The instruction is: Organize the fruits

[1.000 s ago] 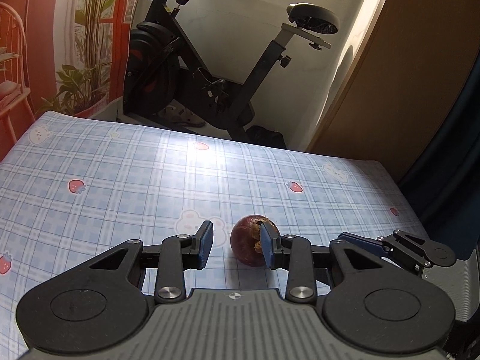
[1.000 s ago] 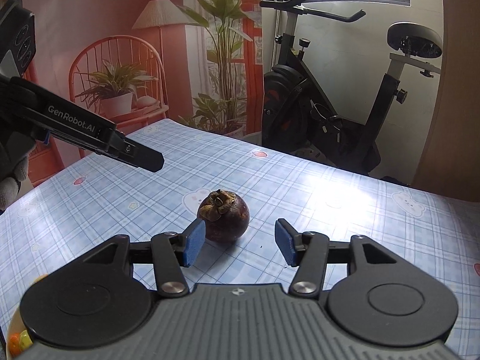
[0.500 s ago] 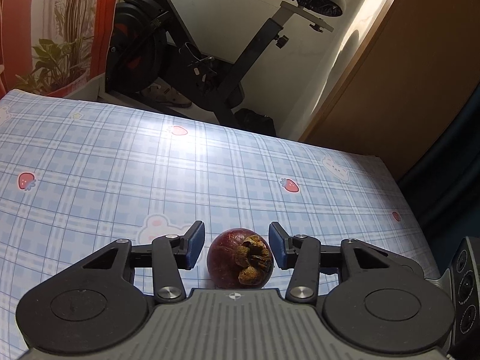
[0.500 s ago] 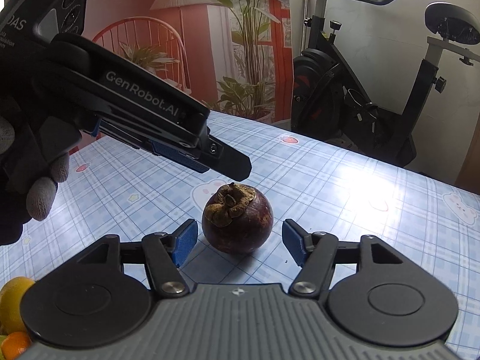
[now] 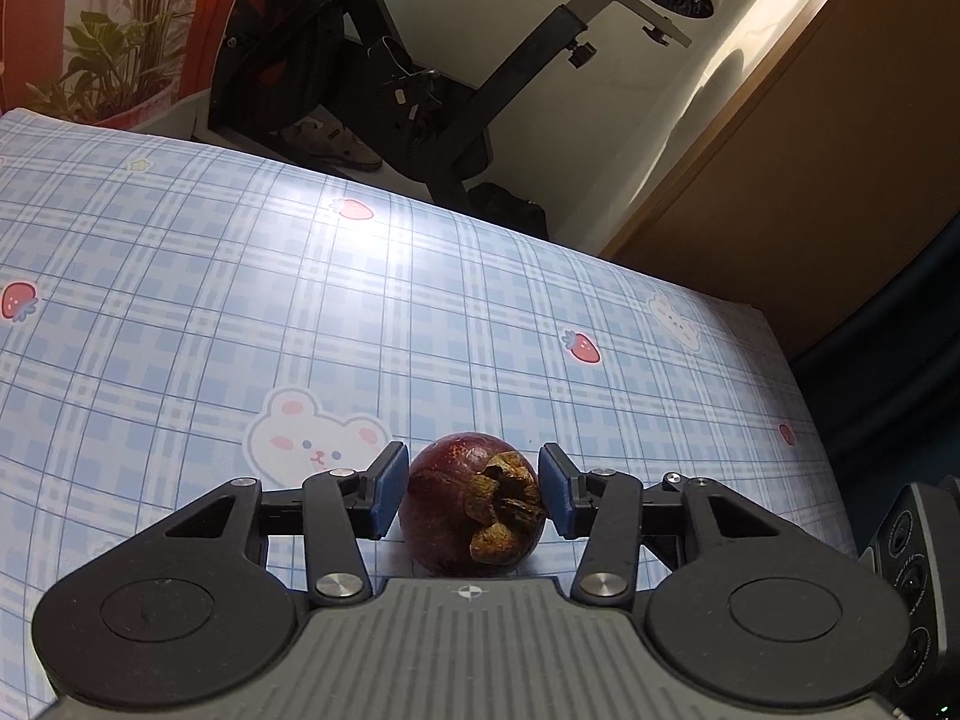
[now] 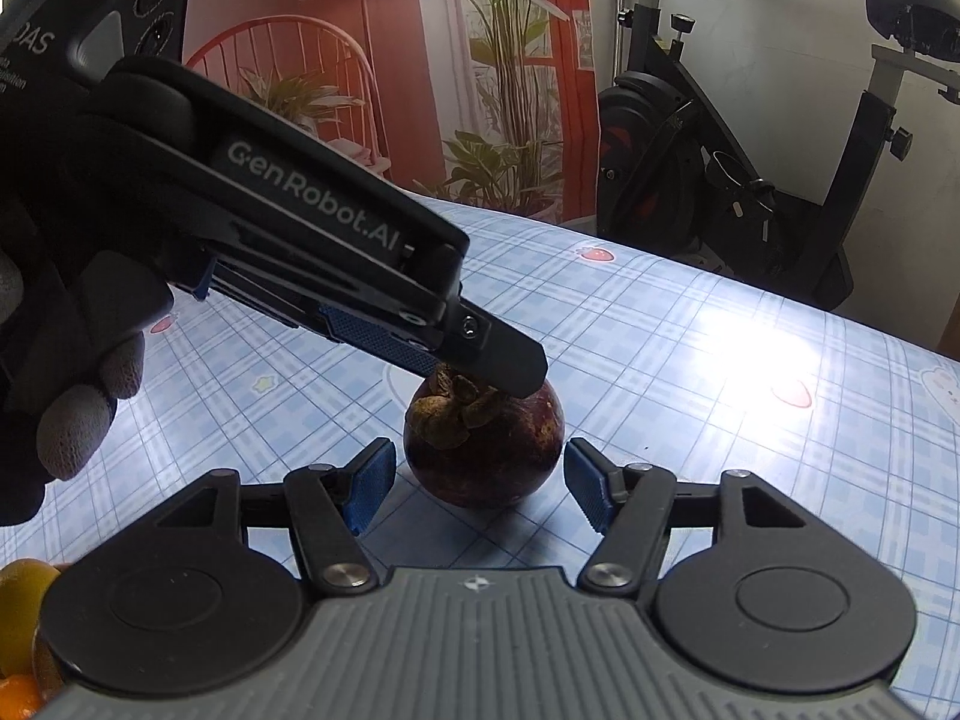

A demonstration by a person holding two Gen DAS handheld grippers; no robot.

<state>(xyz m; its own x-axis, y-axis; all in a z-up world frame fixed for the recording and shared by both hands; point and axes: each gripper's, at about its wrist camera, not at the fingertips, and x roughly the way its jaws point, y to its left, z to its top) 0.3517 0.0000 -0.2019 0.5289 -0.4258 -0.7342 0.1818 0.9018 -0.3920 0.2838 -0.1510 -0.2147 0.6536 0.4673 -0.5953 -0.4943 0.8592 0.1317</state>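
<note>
Dark purple mangosteen (image 5: pixel 474 504) sits mid-table on checked cloth (image 5: pixel 240 300), not yet lifted. Left gripper (image 5: pixel 474 489) straddles it — pads near skin, no clear squeeze. Right gripper (image 6: pixel 480 483) part-open beside it, not touching. Other fruit (image 6: pixel 18 606) at near edge — sorting barely begun.

Mangosteen (image 5: pixel 474 507) on tablecloth (image 5: pixel 240 300), between both grippers' fingers; exercise bike (image 5: pixel 420 78) behind.
</note>
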